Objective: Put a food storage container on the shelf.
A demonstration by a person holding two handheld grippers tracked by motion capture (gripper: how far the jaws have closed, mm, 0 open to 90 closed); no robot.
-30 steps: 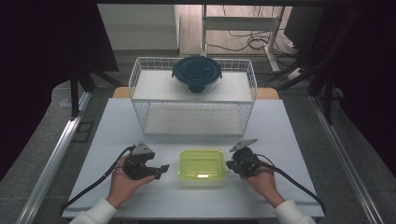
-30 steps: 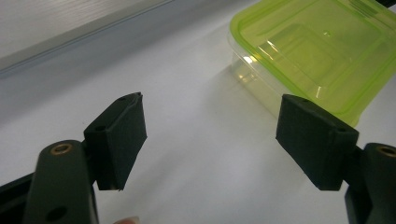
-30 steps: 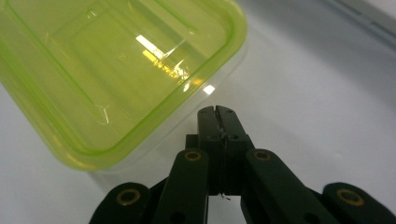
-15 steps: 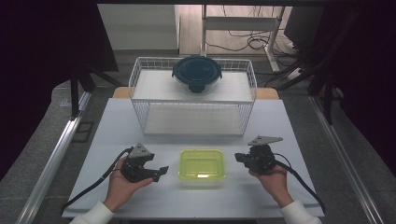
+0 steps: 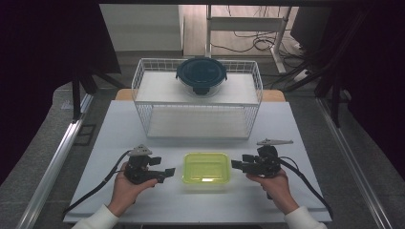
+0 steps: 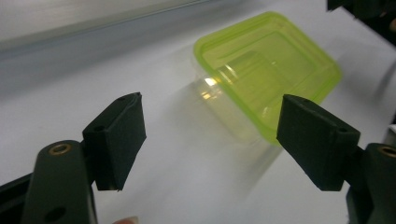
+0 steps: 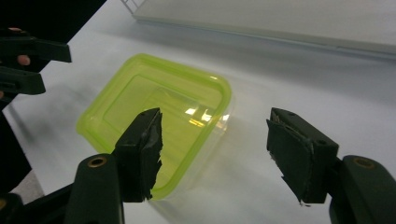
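Behind the green container (image 5: 206, 169), flanked by open tongs, stands a wire basket (image 5: 198, 120)

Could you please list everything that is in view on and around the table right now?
Lidded container: one, clear with yellow-green lid, near table edge, between the grippers.
Round container: one, dark blue lid, on top of the rack.
Wire rack: one, white, far half of the table.
Table: one, white.
Left gripper: one, black, jaws open, left of the lidded container.
Right gripper: one, black, jaws open, on its right.
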